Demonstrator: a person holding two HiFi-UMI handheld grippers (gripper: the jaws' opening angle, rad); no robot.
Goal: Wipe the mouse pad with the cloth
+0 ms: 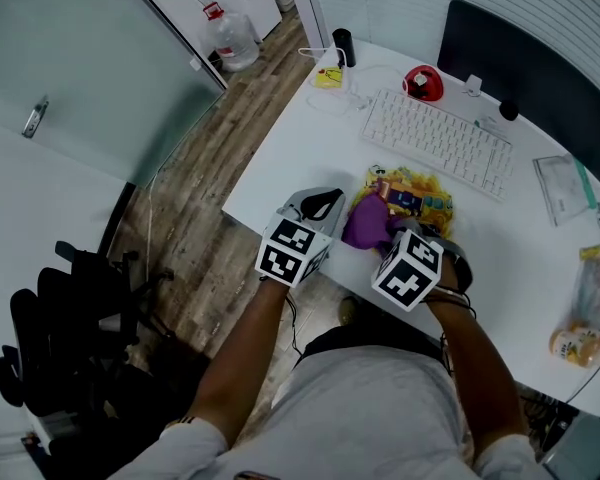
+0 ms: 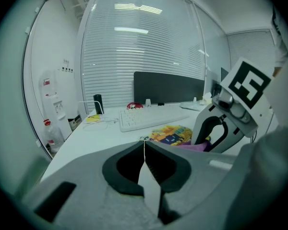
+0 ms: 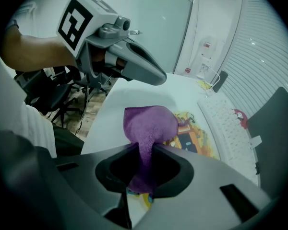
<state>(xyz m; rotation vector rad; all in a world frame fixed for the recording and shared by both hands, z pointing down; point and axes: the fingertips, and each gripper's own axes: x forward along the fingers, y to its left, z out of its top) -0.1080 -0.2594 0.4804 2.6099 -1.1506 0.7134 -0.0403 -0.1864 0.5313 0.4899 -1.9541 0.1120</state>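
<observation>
A colourful printed mouse pad (image 1: pixel 412 196) lies on the white desk (image 1: pixel 310 158) in front of the keyboard, also seen as the mouse pad (image 3: pixel 194 135) and the mouse pad (image 2: pixel 172 133). My right gripper (image 1: pixel 388 236) is shut on a purple cloth (image 1: pixel 370 225), whose bunched end (image 3: pixel 151 123) rests on the pad's near left part. My left gripper (image 1: pixel 325 208) hovers just left of the cloth near the desk's front edge, its jaws shut with nothing between them (image 2: pixel 144 145). The right gripper shows at the right of the left gripper view.
A white keyboard (image 1: pixel 438 140) lies behind the pad, with a red object (image 1: pixel 423 82), a black cylinder (image 1: pixel 343 47) and a dark monitor (image 1: pixel 525 68) further back. A plastic bag (image 1: pixel 590 303) sits at the right. An office chair (image 1: pixel 70 328) and water bottle (image 1: pixel 230 36) stand on the floor.
</observation>
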